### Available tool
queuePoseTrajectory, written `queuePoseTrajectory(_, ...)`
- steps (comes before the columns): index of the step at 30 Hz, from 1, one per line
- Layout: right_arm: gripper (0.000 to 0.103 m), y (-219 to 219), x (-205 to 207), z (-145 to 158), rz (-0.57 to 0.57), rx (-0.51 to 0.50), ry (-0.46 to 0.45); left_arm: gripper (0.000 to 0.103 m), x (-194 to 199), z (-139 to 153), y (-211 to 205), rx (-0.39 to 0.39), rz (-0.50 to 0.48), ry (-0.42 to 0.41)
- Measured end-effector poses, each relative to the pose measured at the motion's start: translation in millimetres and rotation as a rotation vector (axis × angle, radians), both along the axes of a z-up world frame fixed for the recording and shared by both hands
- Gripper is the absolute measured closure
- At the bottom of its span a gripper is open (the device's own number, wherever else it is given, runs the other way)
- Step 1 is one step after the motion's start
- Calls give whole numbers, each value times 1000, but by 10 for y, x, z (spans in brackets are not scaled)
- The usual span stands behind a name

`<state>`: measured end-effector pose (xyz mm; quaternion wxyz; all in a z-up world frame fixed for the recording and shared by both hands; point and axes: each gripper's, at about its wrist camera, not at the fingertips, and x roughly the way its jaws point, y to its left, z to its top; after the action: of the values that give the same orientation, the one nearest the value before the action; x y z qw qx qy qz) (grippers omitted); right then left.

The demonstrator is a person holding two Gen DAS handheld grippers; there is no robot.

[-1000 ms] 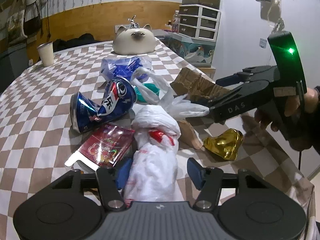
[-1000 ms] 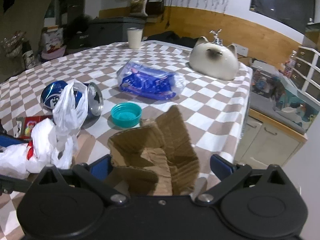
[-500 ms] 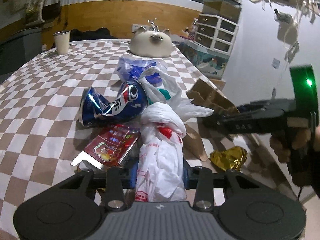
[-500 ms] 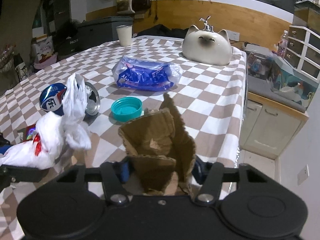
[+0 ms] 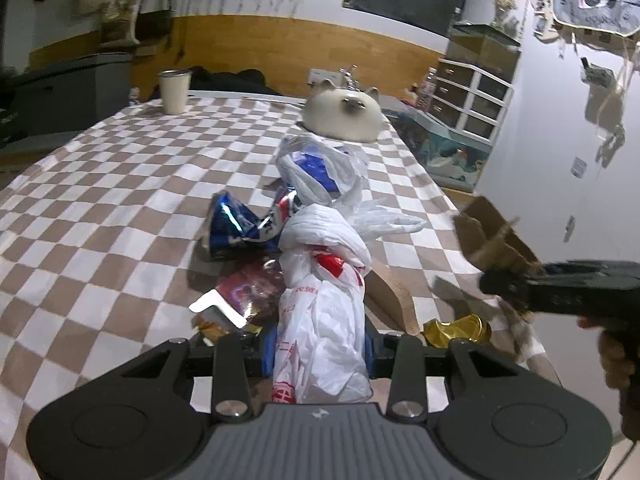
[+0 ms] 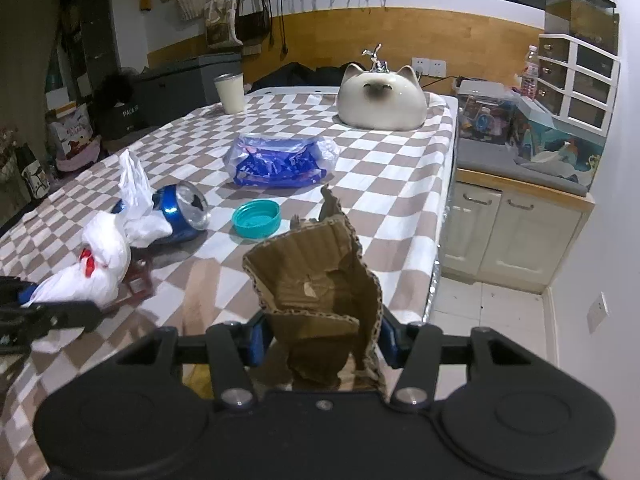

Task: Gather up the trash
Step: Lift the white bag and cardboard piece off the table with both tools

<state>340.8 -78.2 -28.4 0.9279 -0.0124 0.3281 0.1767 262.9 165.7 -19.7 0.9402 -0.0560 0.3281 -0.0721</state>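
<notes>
So the table (image 6: 400,184) has a brown-and-white checkered cloth and runs back to a wood-panelled wall. Far left on it there's a cream cup (image 6: 229,93). Nearer, the left gripper (image 5: 320,350) is clamped on a white bag (image 5: 324,320), which sticks up between its blue pads. Just behind the bag lies a crushed blue can (image 6: 182,212), with a red wrapper (image 5: 246,294) beside it. Mid-table sits a teal lid (image 6: 256,219), and further back a clear pack of blue stuff (image 6: 280,160), then a cat-shaped ornament (image 6: 380,98) at the far end. The right gripper (image 6: 320,340) is pinching torn cardboard (image 6: 316,284), held off the table at its near right edge. Right of the table there are low cabinets (image 6: 508,232) and white drawers (image 6: 576,76) against the wall.
</notes>
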Motion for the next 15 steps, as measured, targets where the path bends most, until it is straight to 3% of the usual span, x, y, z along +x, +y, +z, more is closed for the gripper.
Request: queuePoseTrajectory(15,49,-515,-746,271,-99,33,-76,63,-368,176,-415,58,76,-69)
